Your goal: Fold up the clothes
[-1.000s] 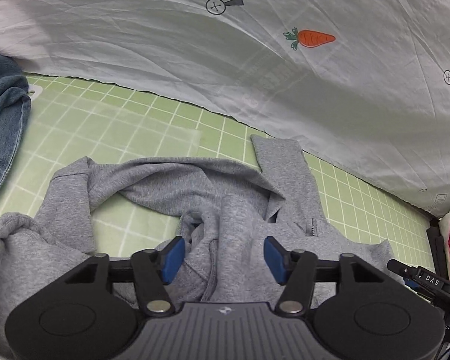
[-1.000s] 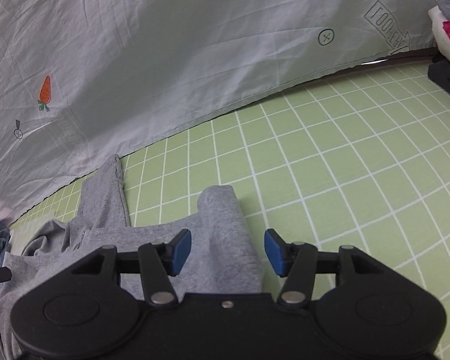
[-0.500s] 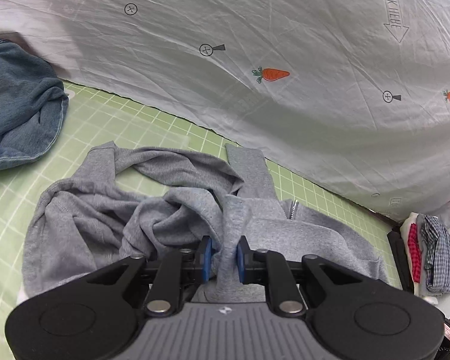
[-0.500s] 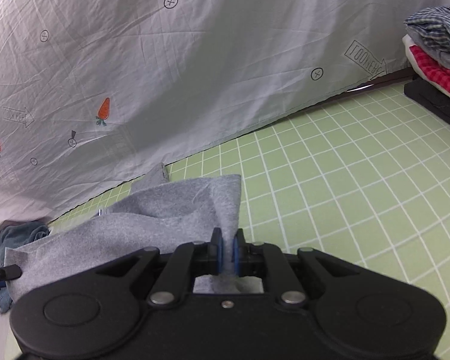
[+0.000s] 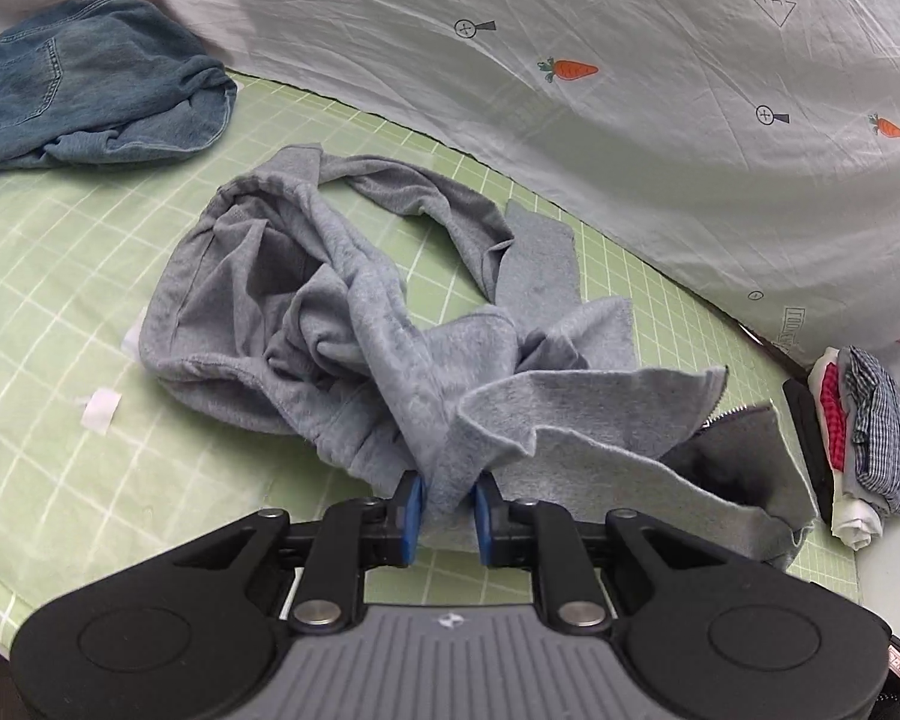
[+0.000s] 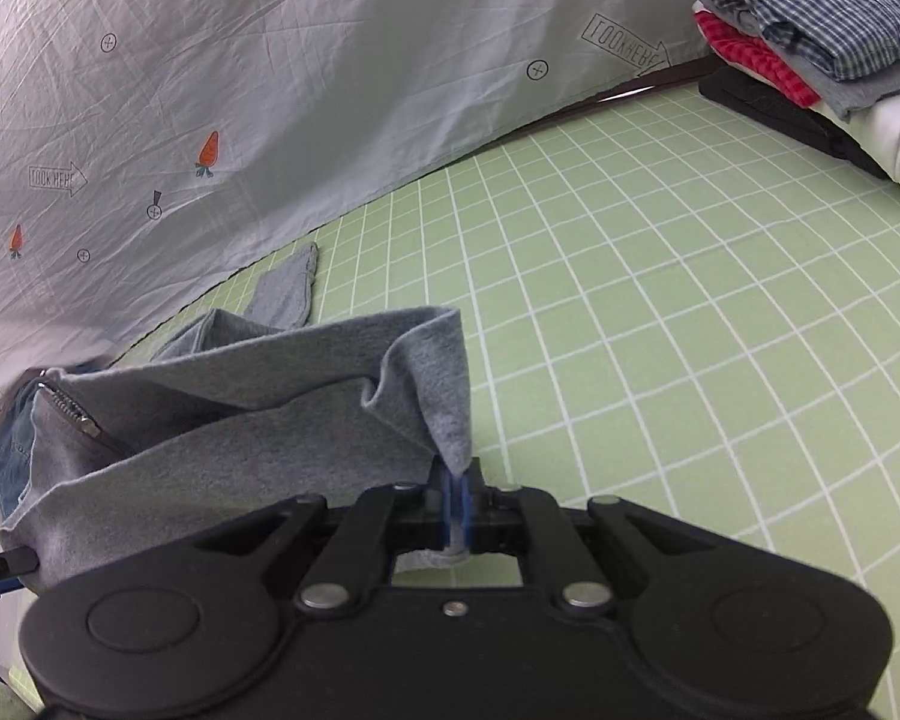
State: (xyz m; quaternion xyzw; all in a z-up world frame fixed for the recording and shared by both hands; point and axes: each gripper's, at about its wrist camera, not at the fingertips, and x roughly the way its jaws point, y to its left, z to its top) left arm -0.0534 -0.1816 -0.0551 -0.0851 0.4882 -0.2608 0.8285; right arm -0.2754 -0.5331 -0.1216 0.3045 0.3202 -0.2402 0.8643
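Note:
A grey zip-up sweatshirt (image 5: 354, 324) lies crumpled on the green grid mat (image 5: 60, 276), its near edge lifted off the mat. My left gripper (image 5: 447, 510) is shut on a bunched fold of that edge. My right gripper (image 6: 456, 504) is shut on another corner of the same sweatshirt (image 6: 240, 420), which stretches away to the left with its zipper (image 6: 69, 408) showing. The cloth hangs taut between the two grippers above the mat.
A crumpled pair of blue jeans (image 5: 90, 84) lies at the far left. A stack of folded clothes (image 6: 810, 42), also in the left wrist view (image 5: 864, 450), sits at the right edge. A white printed sheet (image 5: 630, 90) hangs behind the mat. Small white scraps (image 5: 99, 411) lie on the mat.
Both grippers closed on the sweatshirt's near edge and then rose and drew back, lifting the cloth off the mat and pulling it taut.

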